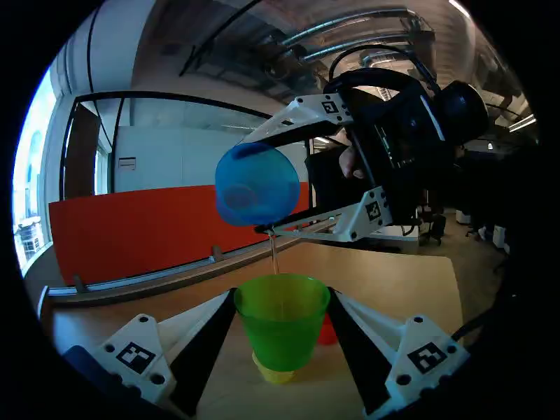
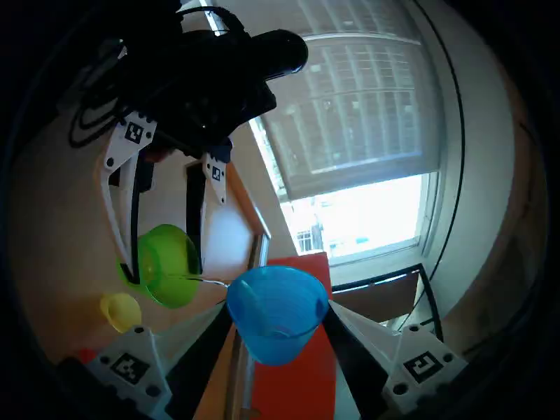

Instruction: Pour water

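Blue plastic, tipped well over with its rim pointing down: the blue cup (image 1: 255, 183) is clamped between both fingers of the right hand-held gripper (image 2: 278, 308). From its lip a thin stream of water (image 1: 273, 255) falls into the green cup (image 1: 282, 318). That cup stands upright, gripped on both sides by the left hand-held gripper (image 1: 282, 301), and seems to be held above the wooden worktop (image 1: 392, 280), near a yellow cup (image 1: 274, 371).

The pour is under way, and the right gripper view suggests little water remains in the blue cup. To do this well, I judge the blue lip should sit over the middle of the green mouth. The tilt should grow slowly, so the stream stays thin and does not run back along the wall. The green cup wants holding level and quiet, since its thin sides could flex under a hard squeeze.
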{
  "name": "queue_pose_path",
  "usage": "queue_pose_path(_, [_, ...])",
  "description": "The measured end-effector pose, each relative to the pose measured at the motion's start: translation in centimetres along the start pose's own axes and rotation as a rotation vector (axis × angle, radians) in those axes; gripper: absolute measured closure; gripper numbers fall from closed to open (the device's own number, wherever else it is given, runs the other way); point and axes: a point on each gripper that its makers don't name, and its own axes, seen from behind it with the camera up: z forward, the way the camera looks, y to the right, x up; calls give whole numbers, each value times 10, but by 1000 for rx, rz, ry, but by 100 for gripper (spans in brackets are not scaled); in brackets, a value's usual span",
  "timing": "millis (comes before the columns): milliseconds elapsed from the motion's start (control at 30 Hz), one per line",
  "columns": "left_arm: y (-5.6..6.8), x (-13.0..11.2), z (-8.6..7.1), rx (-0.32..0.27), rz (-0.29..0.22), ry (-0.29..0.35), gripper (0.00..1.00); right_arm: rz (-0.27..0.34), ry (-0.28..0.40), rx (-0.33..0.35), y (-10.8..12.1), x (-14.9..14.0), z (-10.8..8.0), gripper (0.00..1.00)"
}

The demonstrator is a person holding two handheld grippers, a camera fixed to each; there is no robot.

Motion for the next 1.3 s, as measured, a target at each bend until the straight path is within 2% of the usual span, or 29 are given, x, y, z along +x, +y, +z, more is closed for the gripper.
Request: queue_pose_path(1300, [3, 1, -1, -1, 3, 0, 10, -66, -14, -4, 2, -4, 0, 10])
